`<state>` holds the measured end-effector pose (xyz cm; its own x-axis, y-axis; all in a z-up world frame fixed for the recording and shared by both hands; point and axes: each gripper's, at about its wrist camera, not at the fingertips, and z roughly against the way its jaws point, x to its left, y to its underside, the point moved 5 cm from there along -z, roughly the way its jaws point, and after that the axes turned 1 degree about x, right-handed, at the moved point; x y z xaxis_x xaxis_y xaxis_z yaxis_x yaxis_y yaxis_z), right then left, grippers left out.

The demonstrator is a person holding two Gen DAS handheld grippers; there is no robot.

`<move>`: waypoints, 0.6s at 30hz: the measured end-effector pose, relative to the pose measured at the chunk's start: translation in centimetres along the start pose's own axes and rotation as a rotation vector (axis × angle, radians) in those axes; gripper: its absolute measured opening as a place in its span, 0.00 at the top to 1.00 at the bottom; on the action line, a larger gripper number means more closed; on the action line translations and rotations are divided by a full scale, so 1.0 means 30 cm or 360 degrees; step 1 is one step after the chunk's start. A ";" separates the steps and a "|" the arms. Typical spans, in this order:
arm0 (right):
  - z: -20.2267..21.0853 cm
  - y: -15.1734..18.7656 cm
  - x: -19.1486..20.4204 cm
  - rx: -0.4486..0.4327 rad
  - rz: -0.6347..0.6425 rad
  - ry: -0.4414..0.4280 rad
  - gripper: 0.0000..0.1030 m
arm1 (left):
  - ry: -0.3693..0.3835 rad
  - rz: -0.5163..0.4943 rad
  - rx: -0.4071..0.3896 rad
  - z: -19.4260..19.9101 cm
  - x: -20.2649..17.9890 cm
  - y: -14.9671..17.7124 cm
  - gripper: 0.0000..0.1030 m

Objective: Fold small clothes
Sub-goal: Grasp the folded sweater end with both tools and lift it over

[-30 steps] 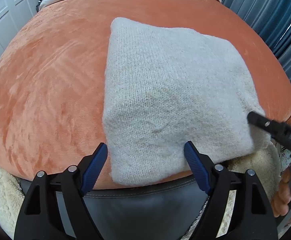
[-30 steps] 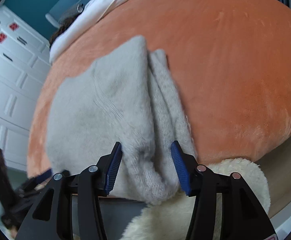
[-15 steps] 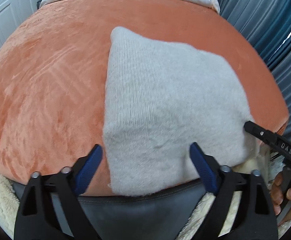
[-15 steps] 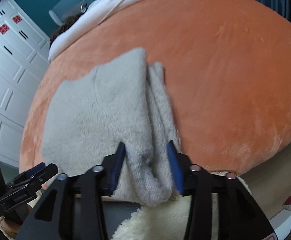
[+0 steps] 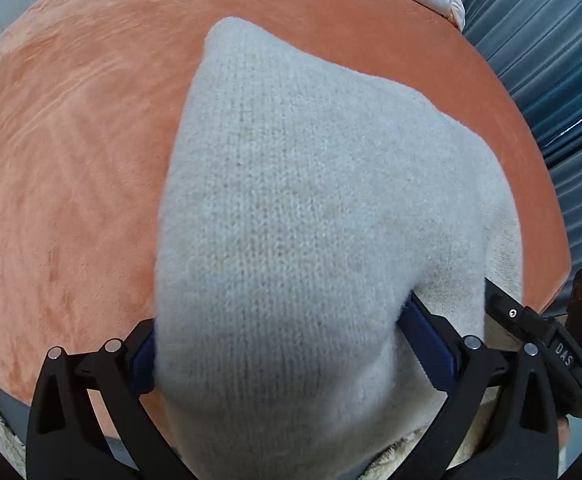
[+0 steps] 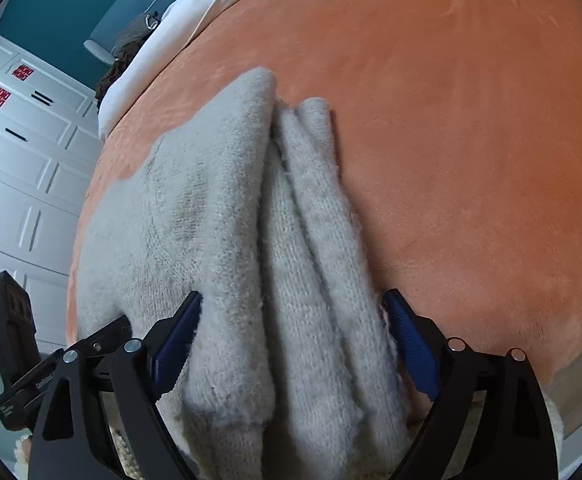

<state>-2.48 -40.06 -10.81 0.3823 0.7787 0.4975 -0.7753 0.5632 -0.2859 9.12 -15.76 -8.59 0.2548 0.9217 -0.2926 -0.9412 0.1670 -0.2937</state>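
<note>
Left hand-held gripper: tilted steeply down over the near edge of the bed, jaws wide and opening. The near left corner of the folded grey sweater bulges up between its blue pads; the fabric brushes both pads, but no clamping is visible, so the garment reads as released on this side.

Right hand-held gripper: likewise angled down at the bed edge, jaws opening and spread wide. The sweater's right side, with its rolled layers stacked in ridges, lies between the fingers. The pads stand at either flank of the cloth without visibly pressing it.

The sweater rests on the orange cover ahead of both grippers, its near edge hanging slightly over the bed's front. Each gripper shows in the other's view, beside it at the same edge. White cupboards stand to the left of the right gripper; blue curtains hang to the right of the left one.
</note>
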 end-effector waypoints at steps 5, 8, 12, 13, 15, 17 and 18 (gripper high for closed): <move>-0.018 -0.008 0.019 -0.0022 0.0023 -0.0015 0.13 | -0.0036 -0.0030 -0.0025 -0.024 -0.024 0.002 0.04; -0.035 -0.013 0.039 -0.0033 0.0035 -0.0019 0.14 | -0.0039 -0.0047 -0.0037 -0.040 -0.030 0.004 0.04; -0.045 -0.027 0.041 -0.0044 0.0061 -0.0019 0.14 | -0.0040 -0.0062 -0.0050 -0.053 -0.038 0.004 0.04; -0.048 -0.030 0.041 -0.0046 0.0058 -0.0026 0.14 | -0.0042 -0.0066 -0.0055 -0.055 -0.037 0.003 0.04; -0.056 -0.040 0.049 -0.0053 0.0051 -0.0043 0.15 | -0.0047 -0.0075 -0.0067 -0.061 -0.041 0.002 0.04; -0.060 -0.047 0.057 -0.0065 0.0051 -0.0051 0.20 | -0.0044 -0.0074 -0.0066 -0.059 -0.031 0.008 0.04; -0.061 -0.050 0.061 -0.0071 0.0060 -0.0057 0.28 | -0.0036 -0.0069 -0.0052 -0.058 -0.032 0.007 0.04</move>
<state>0.30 -38.97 -10.97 0.3343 0.7895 0.5147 -0.7653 0.5461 -0.3406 9.05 -17.22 -9.95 0.2900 0.9215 -0.2584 -0.9215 0.1959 -0.3355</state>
